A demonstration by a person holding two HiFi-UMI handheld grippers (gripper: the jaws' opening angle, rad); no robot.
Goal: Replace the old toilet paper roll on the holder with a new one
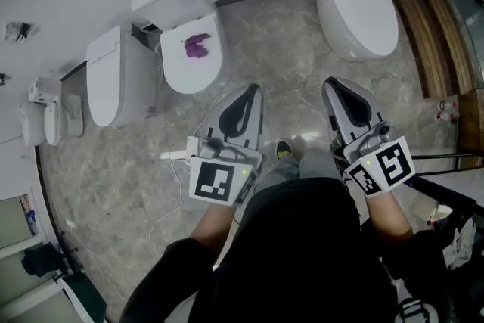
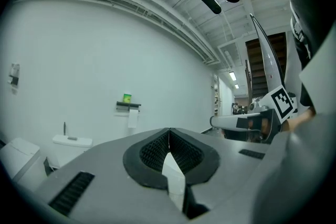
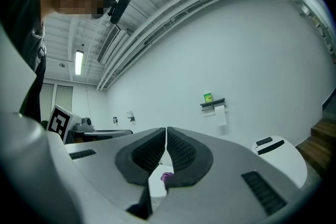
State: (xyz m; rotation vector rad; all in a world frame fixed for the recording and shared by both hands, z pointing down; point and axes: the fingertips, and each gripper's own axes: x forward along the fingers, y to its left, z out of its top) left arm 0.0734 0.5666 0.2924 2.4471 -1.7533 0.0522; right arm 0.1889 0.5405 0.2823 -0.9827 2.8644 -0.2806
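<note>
A toilet paper holder [image 2: 128,106] hangs on the white wall far ahead, with a paper tail [image 2: 133,118] hanging from it and a green box [image 2: 127,97] on its shelf. The right gripper view shows the same holder [image 3: 212,104], paper [image 3: 220,115] and box [image 3: 208,97]. My left gripper [image 1: 253,89] and right gripper [image 1: 331,82] are held side by side at waist height, pointing level at that wall. Both are shut with nothing between the jaws: the left gripper [image 2: 169,134] and the right gripper [image 3: 166,134] have their tips touching.
Three white toilets stand on the marble floor along the wall: one at the left [image 1: 117,76], one with a purple object on its lid [image 1: 193,49], one at the right [image 1: 357,5]. A white cable [image 1: 170,200] runs across the floor. Wooden steps [image 1: 435,34] are at the right.
</note>
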